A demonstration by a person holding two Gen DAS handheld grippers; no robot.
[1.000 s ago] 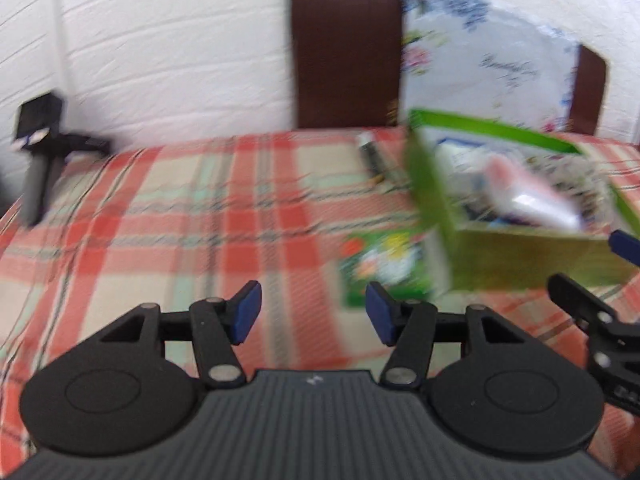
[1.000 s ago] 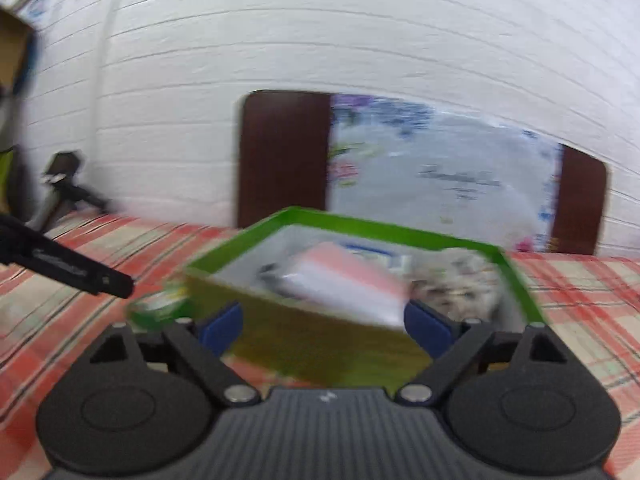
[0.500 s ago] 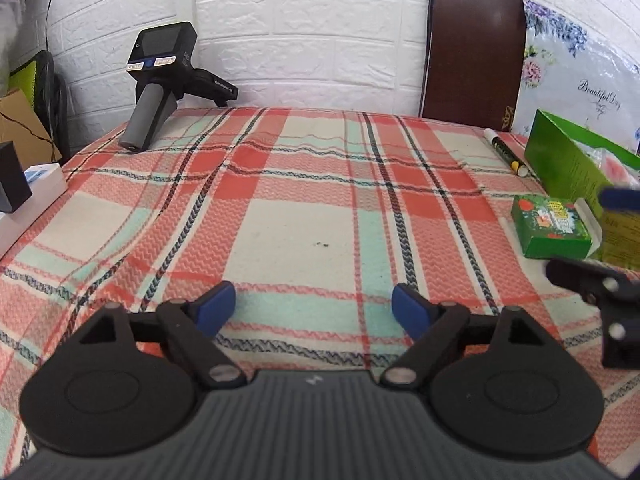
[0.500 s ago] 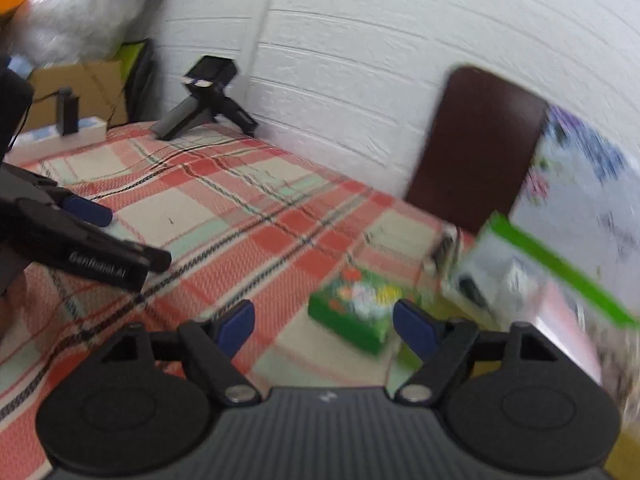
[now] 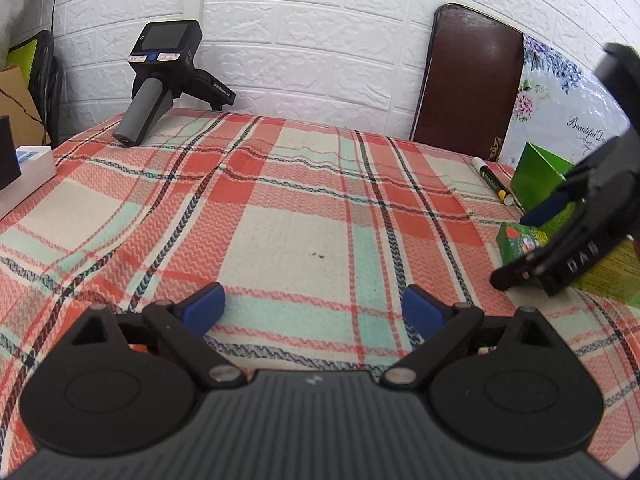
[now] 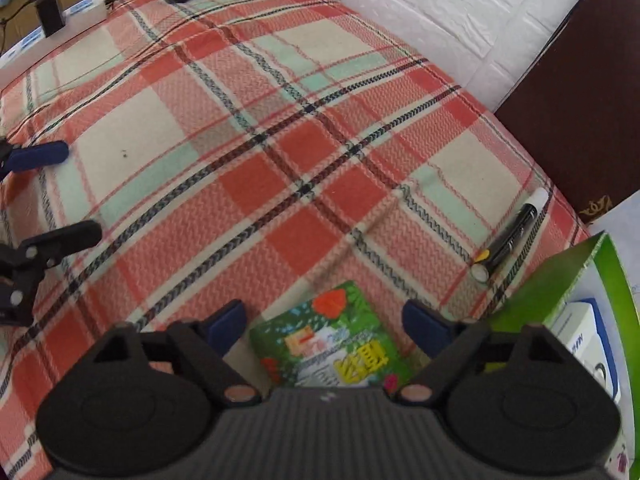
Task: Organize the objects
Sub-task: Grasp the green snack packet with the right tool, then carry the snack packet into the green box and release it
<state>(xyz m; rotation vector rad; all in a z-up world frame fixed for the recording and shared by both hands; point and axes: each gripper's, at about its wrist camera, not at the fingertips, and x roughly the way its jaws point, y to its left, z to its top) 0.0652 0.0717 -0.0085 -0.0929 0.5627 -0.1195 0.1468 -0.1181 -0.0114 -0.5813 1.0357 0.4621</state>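
My left gripper [image 5: 312, 308] had its jaws spread wide and opening, nothing between them, just bare plaid cloth on the tabletop [image 5: 280, 216]. My right gripper [image 6: 322, 322] pointed steeply down, jaws closing but apart, straddling the small green packet [image 6: 332, 340]; pads beside it, not pressing. In the left view that right gripper [image 5: 568, 236] covered most of the packet [image 5: 516, 244]. The packet lay flat just beside the green box [image 6: 560, 288], which was cut off at the frame edge; a white-and-blue carton [image 6: 588, 336] inside it was partly visible, the rest hidden. A black marker [image 6: 512, 236] lay on the cloth near the box's far corner. Packet print was blurred, unreadable. A spare handheld gripper [image 5: 160, 76] stood at the far left corner, well apart. A brown chair back [image 5: 468, 80] stood behind the tabletop.
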